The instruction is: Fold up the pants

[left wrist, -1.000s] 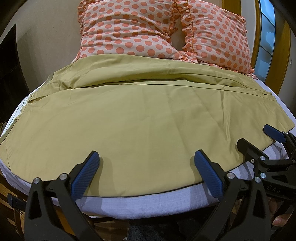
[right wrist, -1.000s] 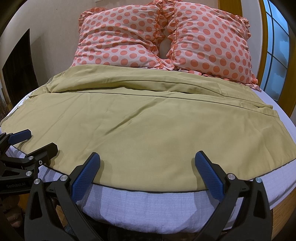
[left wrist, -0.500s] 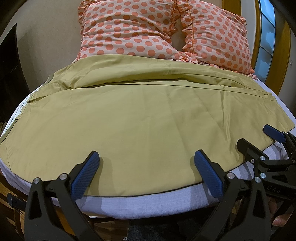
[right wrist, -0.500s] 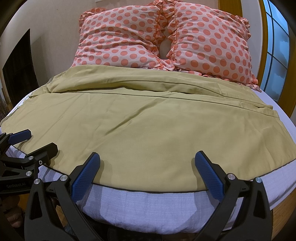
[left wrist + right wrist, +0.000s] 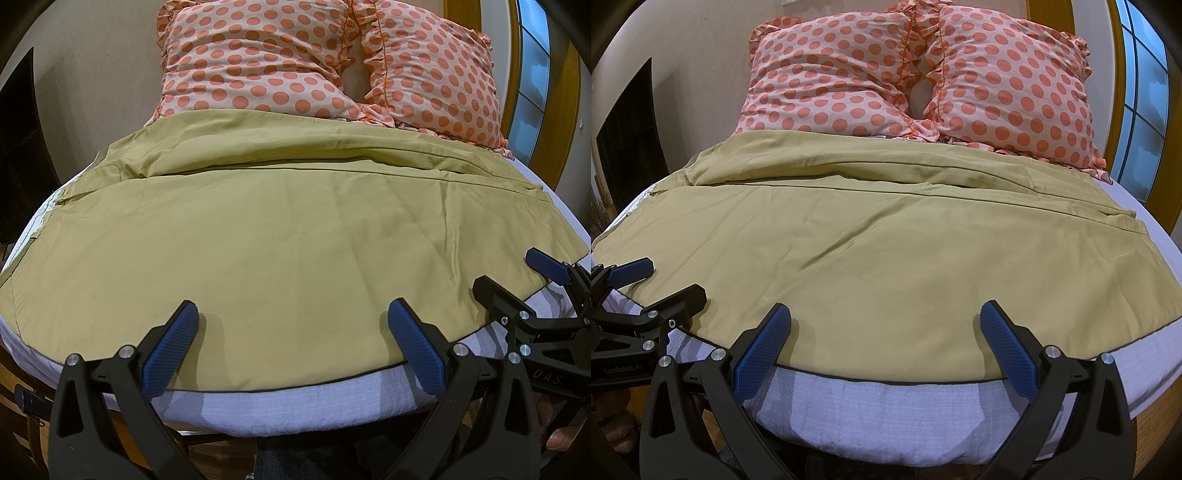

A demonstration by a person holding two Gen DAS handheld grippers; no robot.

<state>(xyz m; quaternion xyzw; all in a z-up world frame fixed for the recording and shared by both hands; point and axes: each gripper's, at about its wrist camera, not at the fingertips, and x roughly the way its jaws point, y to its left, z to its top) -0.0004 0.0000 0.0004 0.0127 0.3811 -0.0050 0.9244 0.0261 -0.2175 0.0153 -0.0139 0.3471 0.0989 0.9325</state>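
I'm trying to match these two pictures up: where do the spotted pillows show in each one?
Left wrist view: the spotted pillows fill the top centre, above the olive pants.
Right wrist view: the spotted pillows again sit top centre, above the pants.
Shared landmark: the gap between the pillows.

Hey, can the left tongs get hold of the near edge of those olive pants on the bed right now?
Probably yes. The left tongs are open and hang right over the near hem of the olive pants, which lie flat on the white sheet. Nothing lies between them; the right tongs work farther along the hem.
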